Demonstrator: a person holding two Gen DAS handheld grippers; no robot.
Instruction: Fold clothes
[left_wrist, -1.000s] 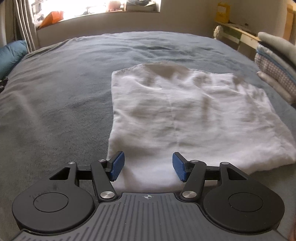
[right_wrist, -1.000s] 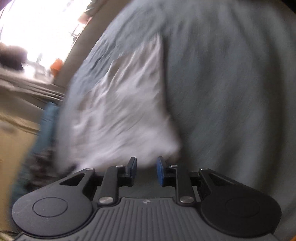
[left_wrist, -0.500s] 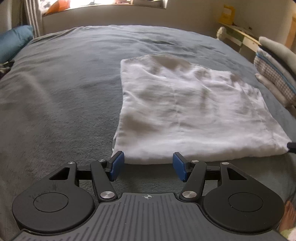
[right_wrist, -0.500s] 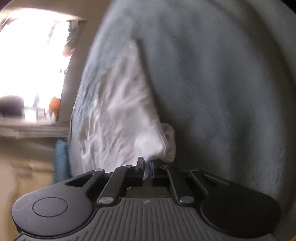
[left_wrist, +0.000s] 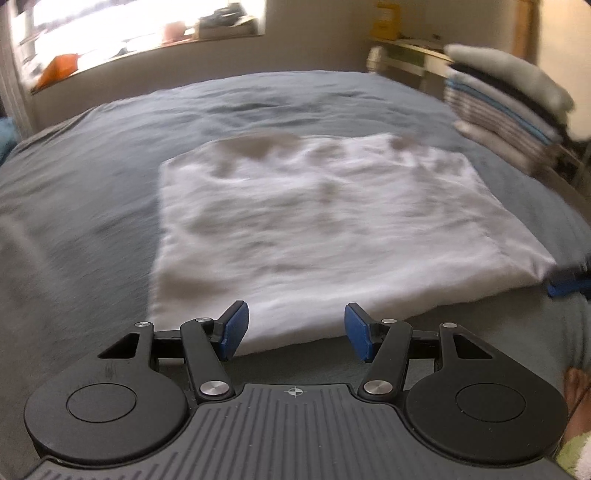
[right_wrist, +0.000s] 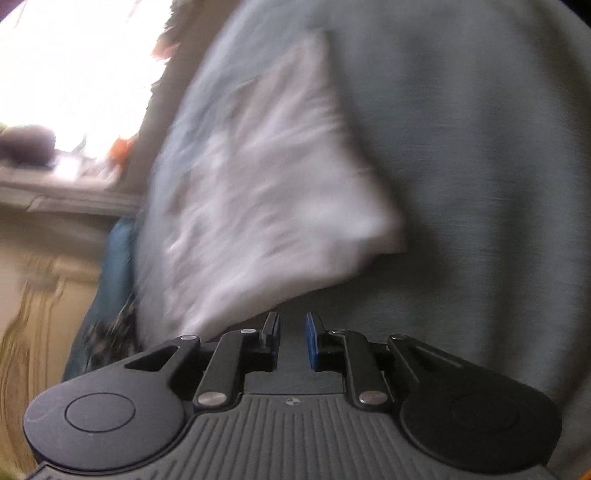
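A white folded garment (left_wrist: 325, 229) lies flat on the grey bedspread (left_wrist: 92, 221). My left gripper (left_wrist: 295, 332) stands open just above the garment's near edge, with nothing pinched between its blue pads. At that view's right edge, a blue pad of my right gripper (left_wrist: 567, 282) shows beside the garment's near right corner. In the blurred right wrist view the garment (right_wrist: 266, 192) fills the middle. My right gripper (right_wrist: 291, 339) has a narrow gap and its jaws are opening. Only bedspread shows between them, and the cloth's edge lies just ahead to the left.
A tall stack of folded clothes (left_wrist: 509, 110) stands at the bed's right side. A bright window sill (left_wrist: 140, 40) with small items runs along the far wall. A blue pillow (right_wrist: 114, 266) lies beyond the garment. Part of a person (left_wrist: 576, 398) shows at the lower right.
Half a second ago my right gripper was pinched on the garment's corner; it has let go and the corner lies flat. My left gripper has shifted along the near edge.
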